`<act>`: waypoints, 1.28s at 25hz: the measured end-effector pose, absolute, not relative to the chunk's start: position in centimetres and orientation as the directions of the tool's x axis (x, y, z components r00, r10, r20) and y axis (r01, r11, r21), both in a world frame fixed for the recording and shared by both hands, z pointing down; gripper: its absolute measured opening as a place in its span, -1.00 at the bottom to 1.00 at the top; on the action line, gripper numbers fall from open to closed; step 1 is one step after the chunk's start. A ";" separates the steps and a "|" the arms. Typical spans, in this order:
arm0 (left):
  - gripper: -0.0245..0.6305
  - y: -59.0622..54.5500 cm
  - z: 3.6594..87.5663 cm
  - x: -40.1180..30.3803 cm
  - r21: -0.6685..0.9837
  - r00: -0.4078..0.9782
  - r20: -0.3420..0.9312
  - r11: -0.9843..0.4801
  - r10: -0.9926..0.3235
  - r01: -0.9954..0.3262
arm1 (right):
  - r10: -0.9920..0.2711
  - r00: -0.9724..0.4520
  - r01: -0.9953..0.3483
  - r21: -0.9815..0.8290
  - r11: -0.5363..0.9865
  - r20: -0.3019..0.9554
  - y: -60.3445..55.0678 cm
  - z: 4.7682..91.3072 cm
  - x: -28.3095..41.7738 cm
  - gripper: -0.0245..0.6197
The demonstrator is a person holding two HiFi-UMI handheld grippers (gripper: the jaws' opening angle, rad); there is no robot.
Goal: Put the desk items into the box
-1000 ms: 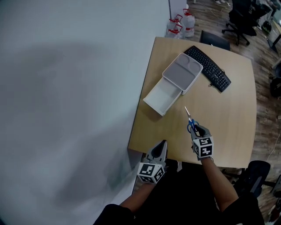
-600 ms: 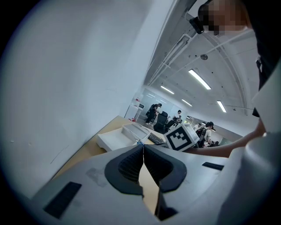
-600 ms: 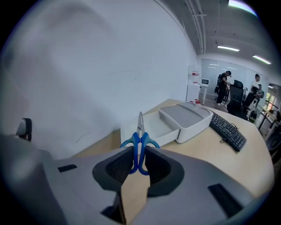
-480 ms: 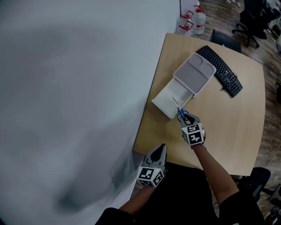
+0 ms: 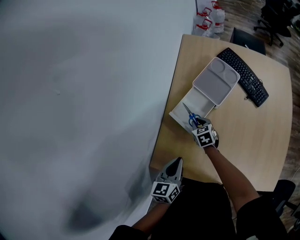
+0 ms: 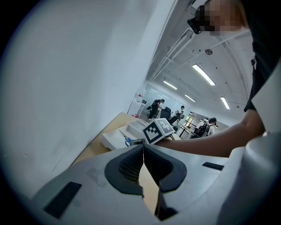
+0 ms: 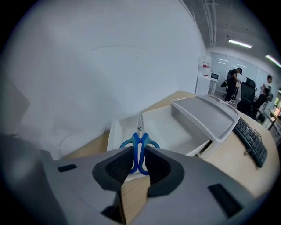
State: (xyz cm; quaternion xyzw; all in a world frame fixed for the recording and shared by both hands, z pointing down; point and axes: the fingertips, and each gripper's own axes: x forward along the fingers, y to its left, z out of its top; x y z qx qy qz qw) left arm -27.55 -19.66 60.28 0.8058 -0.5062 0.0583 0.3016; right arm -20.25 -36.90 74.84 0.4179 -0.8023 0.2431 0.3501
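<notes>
Right tongs, clamped on scissors, have moved over the box; release next. Left tongs closed, empty.

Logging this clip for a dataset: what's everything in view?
light wooden desk: one, tan, beside white wall
white plastic drawer box: one, white, on desk, drawer open
black keyboard: one, black, on desk behind box
blue-handled scissors: one, blue and steel, over the open drawer
water jugs: at least two, clear, red handles, floor beyond desk
black office chairs: at least two, black, floor beyond desk
right gripper: one, grey, shut on scissors
left gripper: one, grey, shut, empty, near desk's front edge
</notes>
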 end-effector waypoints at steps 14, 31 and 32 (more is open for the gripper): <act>-0.88 -20.9 61.4 -27.2 0.438 0.476 0.424 -0.286 -0.770 -0.852 | -0.372 -0.364 -0.803 -0.086 0.590 0.854 -37.5 78.3 -21.0 -0.49; -0.88 -20.1 60.6 -28.6 0.415 0.431 0.416 -0.254 -0.801 -0.873 | -0.425 -0.375 -0.822 -0.084 0.563 0.824 -37.8 77.9 -20.9 -0.38; -0.88 -20.0 60.5 -28.8 0.413 0.429 0.413 -0.254 -0.803 -0.874 | -0.437 -0.393 -0.824 -0.099 0.559 0.809 -37.9 77.6 -21.0 -0.38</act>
